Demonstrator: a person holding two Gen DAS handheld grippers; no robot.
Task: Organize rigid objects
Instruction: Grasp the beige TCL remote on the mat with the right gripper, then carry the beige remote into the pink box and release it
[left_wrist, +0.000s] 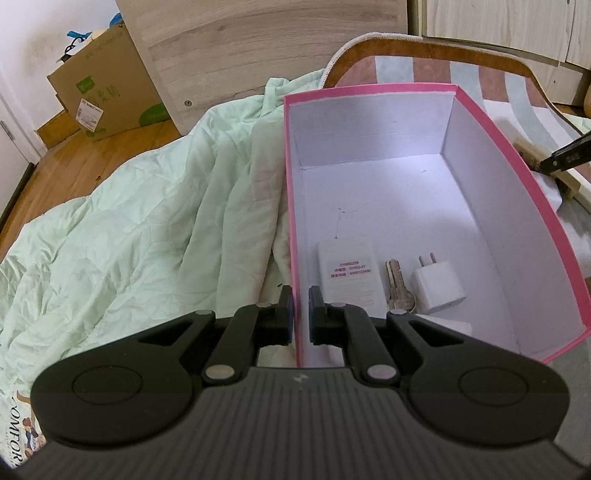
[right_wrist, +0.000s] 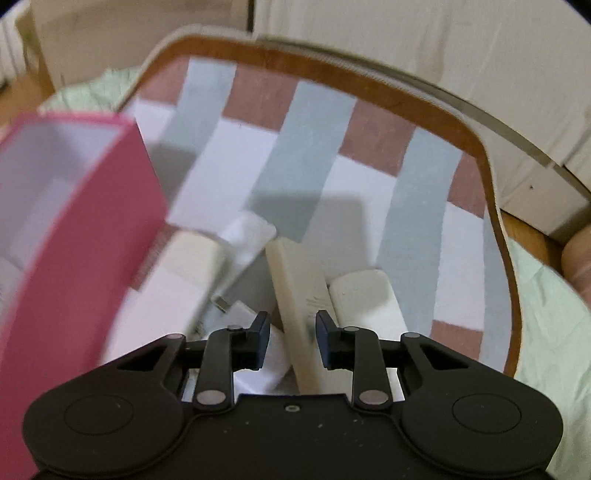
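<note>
Far left in the left wrist view: cardboard box (left_wrist: 107, 85) on the wood floor (left_wrist: 74, 162), beside a pale wood panel (left_wrist: 258, 44). Next, a mint green quilt (left_wrist: 147, 229) rumpled over the bed, running up to the pink box (left_wrist: 546, 206).

Left gripper (left_wrist: 300, 314) sits at the box's near left wall; jaws closed on that wall, one pad outside, one inside. Box is open on top, white inside, w/ pink rim. On its floor near the gripper, L to R: flat white adapter (left_wrist: 349, 277) w/ a red-print label, a metal key (left_wrist: 398, 288), a small white plug charger (left_wrist: 439, 286), prongs pointing toward the far end. Rest of the box floor is bare.

Right of the box lies a striped mat (right_wrist: 321, 140) in pink, grey and white blocks w/ a brown border. In the left wrist view a tip of the right gripper shows at the far right edge over a beige item.

Right wrist view is blurred. Pink box at left. Then a heap on the mat: a white block (right_wrist: 195, 258), a white cable plug (right_wrist: 229, 306), a long cream remote (right_wrist: 299, 306), a second whitish remote (right_wrist: 365, 299) just beside it. Right gripper (right_wrist: 291, 339) straddles the cream remote, jaws partly open, pads either side w/ gaps, not pressing.
</note>
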